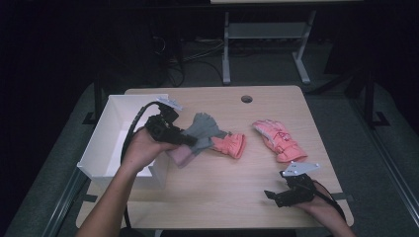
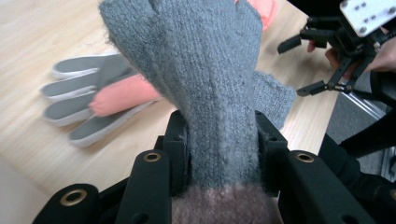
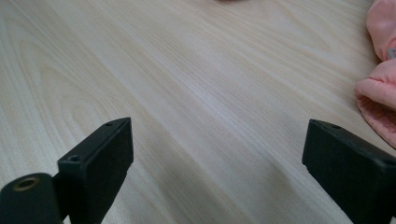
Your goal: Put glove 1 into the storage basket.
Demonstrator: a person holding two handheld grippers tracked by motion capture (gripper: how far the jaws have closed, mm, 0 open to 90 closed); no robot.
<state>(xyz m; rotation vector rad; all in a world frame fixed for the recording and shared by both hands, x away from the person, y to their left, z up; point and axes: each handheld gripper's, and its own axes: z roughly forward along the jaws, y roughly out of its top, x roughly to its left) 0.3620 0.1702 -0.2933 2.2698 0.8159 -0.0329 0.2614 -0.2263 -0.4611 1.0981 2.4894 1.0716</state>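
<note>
We see the grey knit glove point(image 2: 205, 70) pinched at its wrist part between the jaws of the left gripper point(image 2: 219, 154), which are closed tight on the wool; its pinkish cuff bunches just behind them. From the high view the glove point(image 1: 203, 127) hangs over the table point(image 1: 222, 187) just right of the white box point(image 1: 106, 143), its fingers pointing away from us. No brand or writing can be read on it.

The left gripper view gives us what the high view hides: under the lifted glove lies a pink glove with grey-and-white fingers point(image 2: 84, 100), flat on the wood. The high view shows that glove's pink cuff point(image 1: 230, 144) poking out beside the grey one, and a second pink glove point(image 1: 279, 139) lying apart to the right.

We cannot see the box's floor from here.

The right gripper point(image 1: 276, 193) rests low near the table's front right edge, jaws spread wide on nothing; its own view shows bare wood between them point(image 3: 215, 154).
</note>
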